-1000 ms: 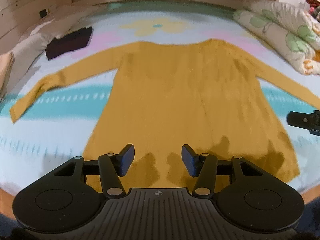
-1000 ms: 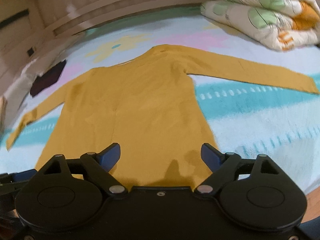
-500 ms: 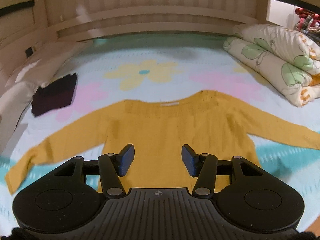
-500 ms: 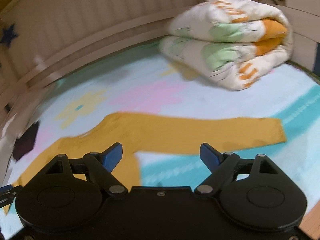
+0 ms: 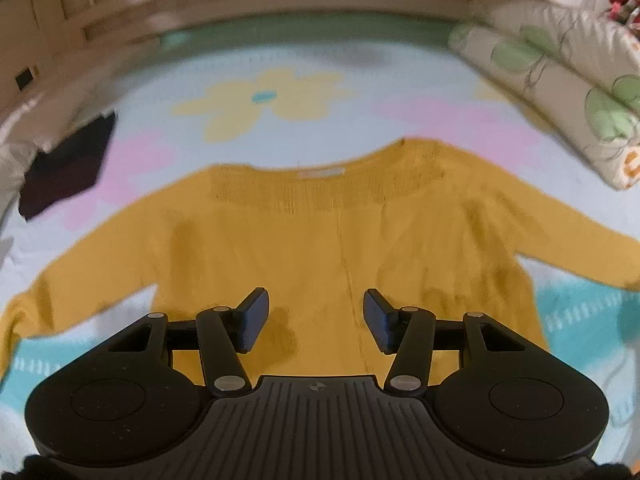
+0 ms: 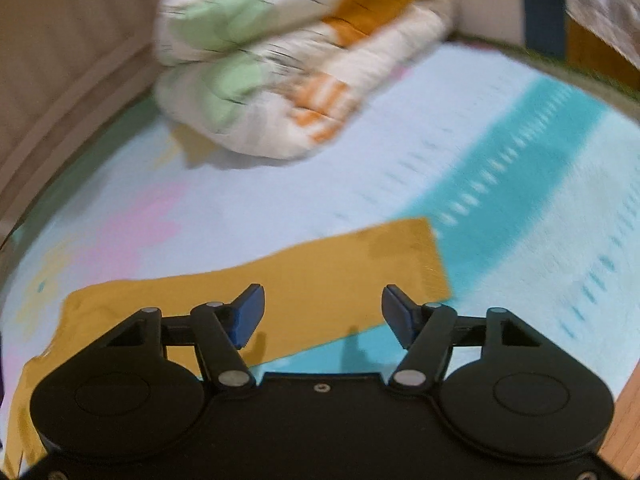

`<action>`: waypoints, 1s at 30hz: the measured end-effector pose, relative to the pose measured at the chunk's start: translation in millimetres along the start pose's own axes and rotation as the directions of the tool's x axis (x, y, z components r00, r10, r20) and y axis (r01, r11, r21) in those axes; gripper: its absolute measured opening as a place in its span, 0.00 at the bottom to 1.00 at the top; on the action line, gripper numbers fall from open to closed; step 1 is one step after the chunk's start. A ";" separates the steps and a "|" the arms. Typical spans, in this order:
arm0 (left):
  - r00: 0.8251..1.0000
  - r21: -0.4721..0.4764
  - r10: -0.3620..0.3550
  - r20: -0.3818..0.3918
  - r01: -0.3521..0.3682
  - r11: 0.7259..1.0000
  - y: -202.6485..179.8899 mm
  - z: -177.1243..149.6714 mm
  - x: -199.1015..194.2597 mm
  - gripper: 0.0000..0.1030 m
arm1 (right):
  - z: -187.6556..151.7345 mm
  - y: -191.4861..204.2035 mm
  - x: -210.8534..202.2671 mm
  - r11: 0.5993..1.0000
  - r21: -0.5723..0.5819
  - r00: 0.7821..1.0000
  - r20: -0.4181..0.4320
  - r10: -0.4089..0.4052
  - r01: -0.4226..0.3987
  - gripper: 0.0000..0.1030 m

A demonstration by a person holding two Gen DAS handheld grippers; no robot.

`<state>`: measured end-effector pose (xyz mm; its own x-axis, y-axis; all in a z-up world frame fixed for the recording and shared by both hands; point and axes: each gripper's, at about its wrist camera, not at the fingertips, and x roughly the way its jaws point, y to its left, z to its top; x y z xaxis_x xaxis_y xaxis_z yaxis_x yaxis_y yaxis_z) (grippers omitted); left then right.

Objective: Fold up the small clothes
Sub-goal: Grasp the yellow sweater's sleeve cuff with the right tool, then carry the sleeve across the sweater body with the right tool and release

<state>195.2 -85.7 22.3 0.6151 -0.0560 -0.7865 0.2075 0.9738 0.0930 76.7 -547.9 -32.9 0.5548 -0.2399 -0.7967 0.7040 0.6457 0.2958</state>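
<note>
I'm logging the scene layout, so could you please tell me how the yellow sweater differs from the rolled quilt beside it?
The yellow sweater lies spread flat with its sleeves out; the rolled quilt is bundled into a thick roll. The sweater is one plain mustard colour, while the quilt is white with green and orange print. The sweater sits mid-bed; the quilt lies against the far edge. Both rest on the bedsheet, touched by neither gripper.

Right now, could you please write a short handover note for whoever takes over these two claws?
Left claw: open, empty, above the mustard sweater body.
Right claw: open, empty, over the sweater's right sleeve, near the cuff.
Sweater lies flat on the bed sheet, both sleeves spread out; folded quilt lies beyond.
Done: nothing folded yet.
Left: fold sleeves in, then the body.
</note>
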 end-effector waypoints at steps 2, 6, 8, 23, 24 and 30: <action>1.000 0.006 -0.001 -0.023 0.001 1.000 1.8 -0.4 8.2 0.50 | -0.5 -12.5 11.9 0.999 0.009 0.999 0.004 -0.040 0.040 0.67; 0.999 0.021 0.018 -0.039 -0.017 1.000 5.7 -0.3 17.7 0.49 | -0.5 -37.0 29.2 0.995 0.075 0.998 0.008 -0.067 0.066 0.67; 0.998 0.025 0.022 -0.051 -0.020 0.999 8.4 -0.1 22.4 0.50 | -0.1 -49.2 35.6 0.990 0.115 0.997 0.019 -0.079 0.076 0.67; 0.998 -0.021 0.032 -0.051 -0.033 0.999 30.6 11.4 27.9 0.49 | 7.3 -53.8 57.1 0.982 0.144 0.990 -0.046 0.130 -0.122 0.13; 0.998 -0.027 0.035 -0.049 -0.036 0.999 33.5 12.0 27.0 0.49 | 10.6 -42.5 51.8 0.988 0.104 0.992 -0.043 0.118 -0.113 0.13; 0.996 -0.070 0.072 -0.044 -0.075 0.995 58.7 17.0 22.0 0.49 | 33.1 36.7 18.7 0.976 0.003 0.975 -0.027 0.220 -0.220 0.13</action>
<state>233.9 -33.5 20.9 0.5944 0.0237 -0.8038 0.1070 0.9883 0.1083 127.5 -552.7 -19.5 0.6835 -0.0721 -0.7263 0.5663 0.6802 0.4654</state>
